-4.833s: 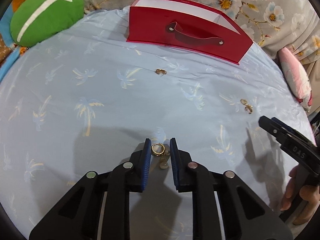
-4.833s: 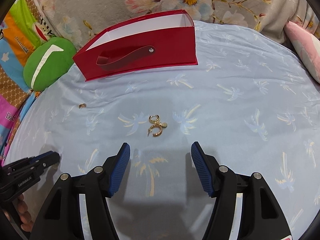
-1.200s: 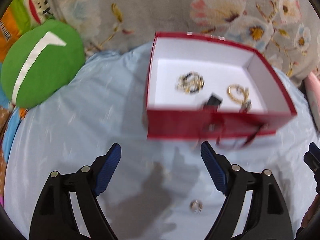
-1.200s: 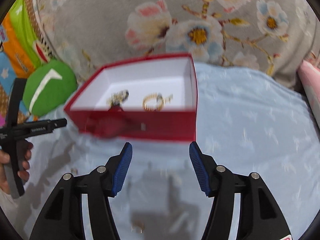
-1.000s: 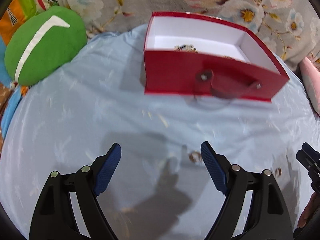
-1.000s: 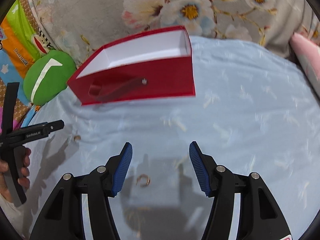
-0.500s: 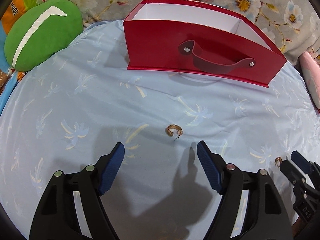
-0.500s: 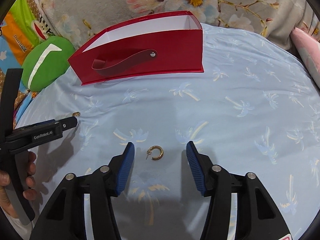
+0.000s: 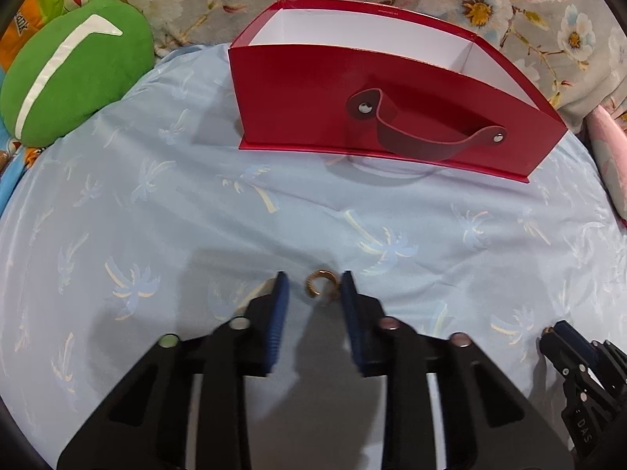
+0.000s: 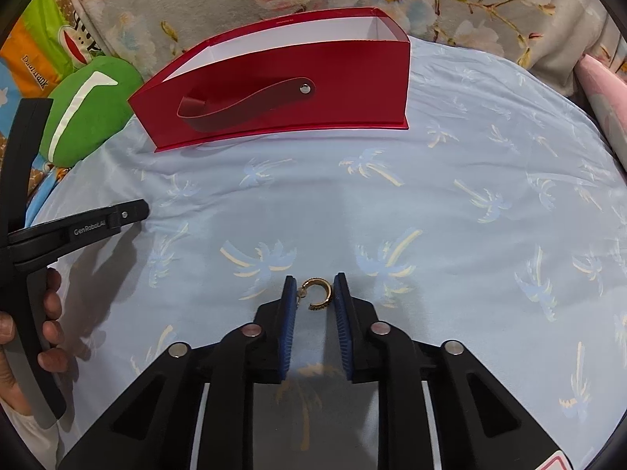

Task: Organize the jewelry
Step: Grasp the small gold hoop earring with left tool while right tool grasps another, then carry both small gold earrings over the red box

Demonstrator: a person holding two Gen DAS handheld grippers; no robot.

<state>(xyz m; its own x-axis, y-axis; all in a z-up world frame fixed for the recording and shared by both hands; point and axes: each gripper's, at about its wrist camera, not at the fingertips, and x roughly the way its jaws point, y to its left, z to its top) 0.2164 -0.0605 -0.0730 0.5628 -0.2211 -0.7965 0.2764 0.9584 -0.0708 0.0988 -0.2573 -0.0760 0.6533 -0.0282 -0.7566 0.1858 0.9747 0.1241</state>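
Earrings, one per gripper, both lying on the palm-print sheet short of the red box. Left hoop, ridged gold, sits between the blue pads of the left gripper; the jaws have just been closing, yet a sliver of sheet shows on each side of the hoop, so the pads appear not to press it. Right hoop, gold with a dark-stoned edge, lies between the pads of the right gripper; these jaws have also just been closing and stand nearly on the hoop, the right pad at its rim, though firm contact cannot be told.

Risks, as judged. Each hoop is thin, curved and flat on soft cloth: pads closing above its widest line could ride over it, squeeze it out forward or pinch sheet with it. An open hoop gripped off-centre may rotate and drop on the way to the box. Lifting the left gripper before its pads meet would leave its hoop behind. The box is lightweight and open-topped; a knock against its near wall could shift it.
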